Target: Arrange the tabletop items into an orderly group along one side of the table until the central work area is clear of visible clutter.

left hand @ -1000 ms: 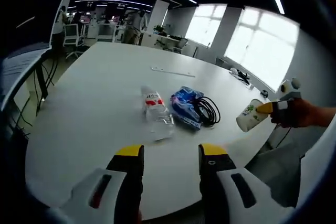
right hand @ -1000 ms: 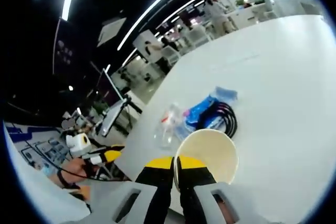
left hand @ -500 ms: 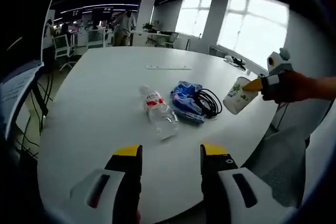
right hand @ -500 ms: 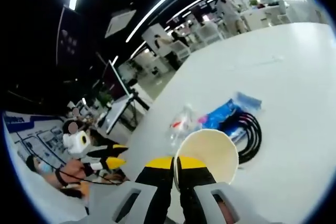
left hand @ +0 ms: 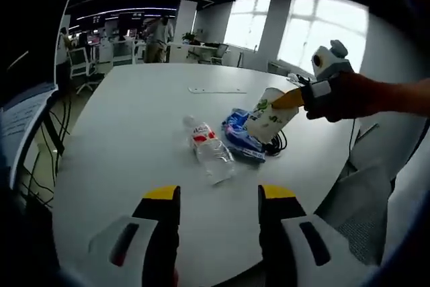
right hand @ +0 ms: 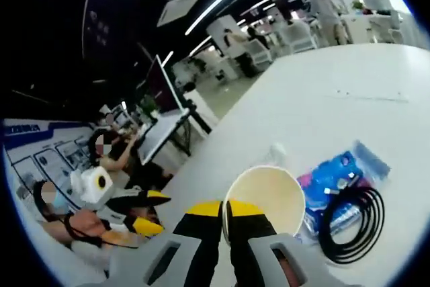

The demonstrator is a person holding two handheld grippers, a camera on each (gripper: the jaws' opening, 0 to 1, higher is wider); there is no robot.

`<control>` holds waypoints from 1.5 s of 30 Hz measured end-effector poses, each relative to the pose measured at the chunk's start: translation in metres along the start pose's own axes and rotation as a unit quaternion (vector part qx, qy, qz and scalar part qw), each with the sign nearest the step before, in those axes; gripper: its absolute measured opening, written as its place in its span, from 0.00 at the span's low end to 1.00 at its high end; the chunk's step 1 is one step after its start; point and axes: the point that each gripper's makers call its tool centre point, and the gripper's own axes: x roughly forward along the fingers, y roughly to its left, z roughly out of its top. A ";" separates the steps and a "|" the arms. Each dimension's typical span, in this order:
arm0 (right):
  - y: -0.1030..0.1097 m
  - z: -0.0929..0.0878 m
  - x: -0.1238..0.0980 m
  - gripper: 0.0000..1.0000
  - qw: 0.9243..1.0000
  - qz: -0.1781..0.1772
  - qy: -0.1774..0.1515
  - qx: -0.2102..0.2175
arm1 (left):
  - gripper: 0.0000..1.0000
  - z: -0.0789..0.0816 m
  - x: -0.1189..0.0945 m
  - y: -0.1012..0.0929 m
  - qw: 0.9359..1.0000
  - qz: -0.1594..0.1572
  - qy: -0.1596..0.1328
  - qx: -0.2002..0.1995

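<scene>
In the left gripper view, a clear plastic bottle (left hand: 209, 153) with a red and white label lies on its side near the middle of the round white table (left hand: 121, 139); whether anything is in it cannot be told. Just to its right lies a blue packet (left hand: 236, 136), and a coiled black cable (left hand: 277, 143) rests against the packet's far side. A paper cup (left hand: 269, 115) printed with green marks hangs tilted in the air above the packet and cable, its open mouth turned towards the right. The right gripper (left hand: 290, 98) pinches the cup's rim between yellow-tipped jaws, and a hand (left hand: 349, 95) reaches in from the right edge to hold that gripper. The left gripper (left hand: 218, 196) rises from the bottom of its own view with its jaws wide apart and nothing between them, hanging over the near edge of the table.

In the right gripper view, the left gripper (right hand: 144, 210) shows at the lower left, held in a hand (right hand: 91, 223). The right gripper (right hand: 225, 208) has its jaws drawn narrow on the rim of the paper cup (right hand: 265, 193), whose pale inside is empty. To the right, on the table (right hand: 322, 99), lie the blue packet (right hand: 336, 179) and the black cable (right hand: 353, 223).
</scene>
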 end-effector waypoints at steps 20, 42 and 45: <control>0.009 0.053 0.107 0.00 0.997 0.013 0.040 -0.058 | 0.45 0.003 -0.015 0.007 0.999 0.013 -0.030 -0.033; -0.086 0.065 0.170 0.00 0.959 -0.120 0.130 -0.222 | 0.44 0.010 -0.005 0.008 0.998 0.004 -0.039 -0.044; -0.092 0.059 0.173 0.00 0.957 -0.120 0.144 -0.223 | 0.44 0.008 -0.003 0.008 0.998 0.002 -0.037 -0.049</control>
